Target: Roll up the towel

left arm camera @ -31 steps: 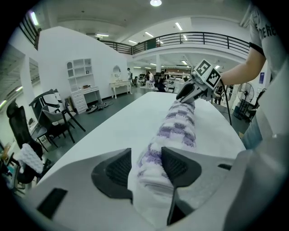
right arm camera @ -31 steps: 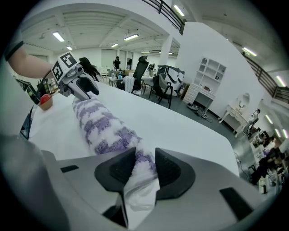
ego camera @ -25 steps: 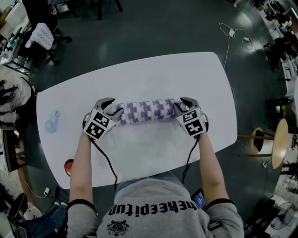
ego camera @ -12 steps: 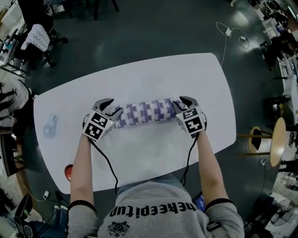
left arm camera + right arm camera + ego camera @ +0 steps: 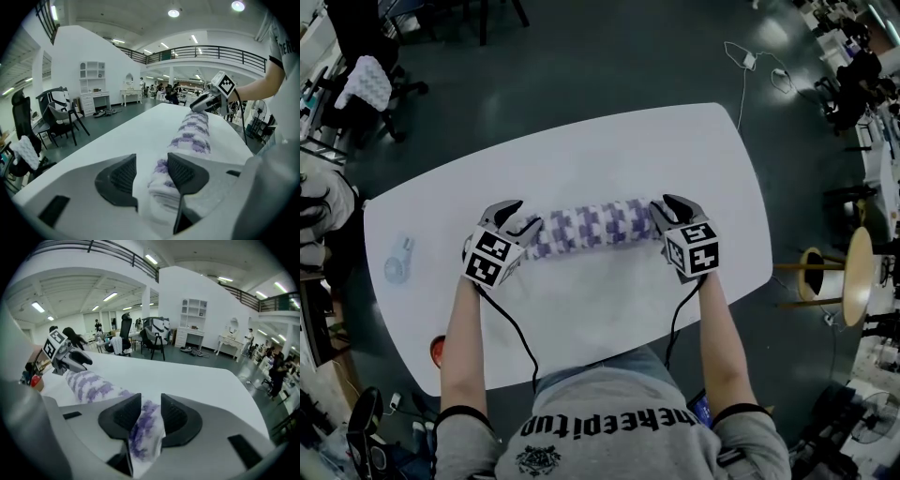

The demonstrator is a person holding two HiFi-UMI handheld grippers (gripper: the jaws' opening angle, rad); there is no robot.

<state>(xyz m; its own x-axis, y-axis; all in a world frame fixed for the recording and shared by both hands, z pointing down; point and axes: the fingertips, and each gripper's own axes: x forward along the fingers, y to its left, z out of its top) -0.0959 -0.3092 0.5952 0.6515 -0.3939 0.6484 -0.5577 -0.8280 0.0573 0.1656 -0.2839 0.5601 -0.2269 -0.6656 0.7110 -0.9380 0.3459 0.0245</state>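
The white and purple checked towel [image 5: 591,228] lies rolled into a log across the white table [image 5: 609,155]. My left gripper [image 5: 527,214] sits at the roll's left end. In the left gripper view the layered end of the towel [image 5: 165,187] lies between the jaws of the left gripper [image 5: 151,157]; it rests against the right-hand pad, and a strip of table shows at the other pad. My right gripper [image 5: 664,208] is at the right end. In the right gripper view that gripper [image 5: 150,398] pinches a fold of the towel [image 5: 143,437].
A pale blue object [image 5: 397,262] lies on the table's left part and a red object [image 5: 439,349] sits by the near-left edge. Cables trail from both grippers toward the person. A wooden stool [image 5: 853,281] stands off the table's right end.
The right gripper has rolled about its own axis and risen slightly with the towel's right end. The left gripper has stayed in place.
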